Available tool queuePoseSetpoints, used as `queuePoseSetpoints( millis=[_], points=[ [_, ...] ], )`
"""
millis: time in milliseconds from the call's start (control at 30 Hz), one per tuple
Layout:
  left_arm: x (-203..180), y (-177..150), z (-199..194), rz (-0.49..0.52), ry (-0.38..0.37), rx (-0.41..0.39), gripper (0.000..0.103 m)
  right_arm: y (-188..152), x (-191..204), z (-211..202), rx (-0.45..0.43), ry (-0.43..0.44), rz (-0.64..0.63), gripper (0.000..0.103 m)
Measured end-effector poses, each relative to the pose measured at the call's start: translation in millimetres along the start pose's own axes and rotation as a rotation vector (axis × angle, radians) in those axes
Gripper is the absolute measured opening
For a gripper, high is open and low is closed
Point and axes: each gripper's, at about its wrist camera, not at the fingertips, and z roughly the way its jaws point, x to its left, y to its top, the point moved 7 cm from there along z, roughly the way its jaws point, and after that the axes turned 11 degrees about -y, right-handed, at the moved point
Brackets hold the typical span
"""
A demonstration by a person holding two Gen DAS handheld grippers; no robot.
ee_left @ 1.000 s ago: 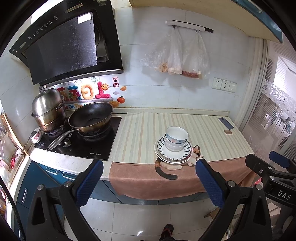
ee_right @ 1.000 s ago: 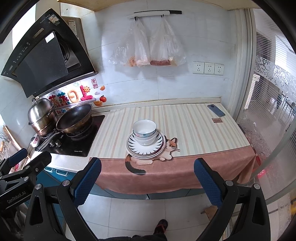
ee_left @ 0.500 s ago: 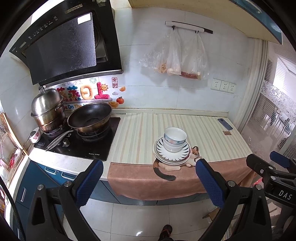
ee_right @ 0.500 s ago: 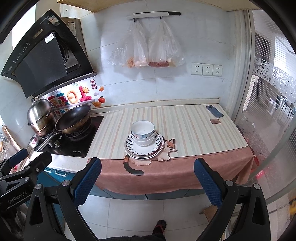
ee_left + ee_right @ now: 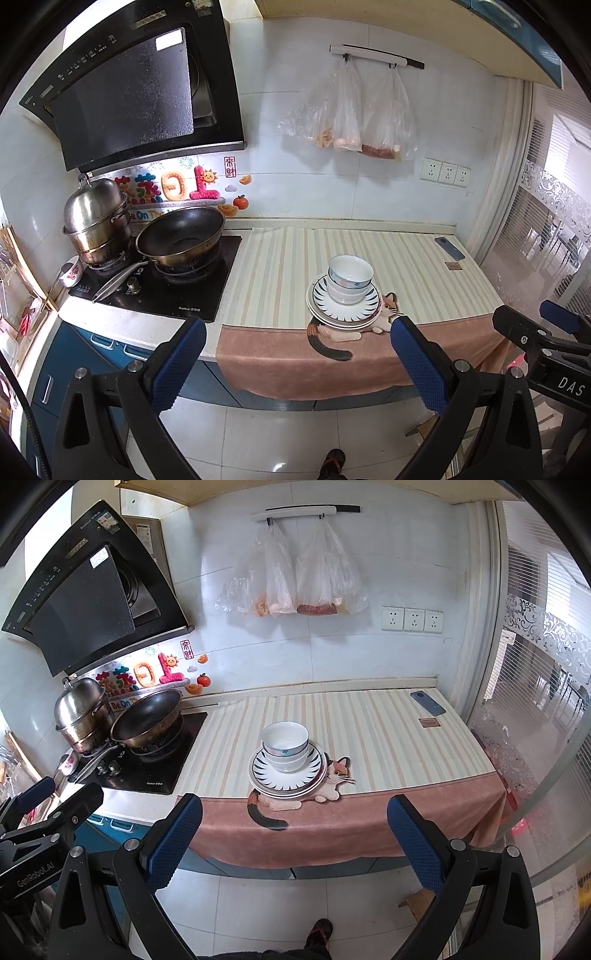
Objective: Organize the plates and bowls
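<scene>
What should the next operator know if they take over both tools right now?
Left tool: open, empty, held off the counter's front edge.
Right tool: open, empty, same standoff.
Bowls: nested, sitting on the stacked plates, near the front of the striped counter mat, partly over the cat picture.
Done: nothing visibly sorted; the stack looks untouched.
Left: close in, lift the bowls off, then deal with the plates. Wok and steamer pot occupy the stove on the left.

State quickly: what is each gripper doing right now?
Left gripper: open, holding nothing.
Right gripper: open, holding nothing.
</scene>
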Motion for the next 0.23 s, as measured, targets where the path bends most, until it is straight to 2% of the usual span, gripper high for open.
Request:
queuePoseSetpoints(
  millis=[233],
  points=[
    [-1.0,-0.2,-0.2,0.000,-0.001,0.001,0.103,2.1,0.3,-2.2,-0.002,-0.002,-0.001,0.102]
  ],
)
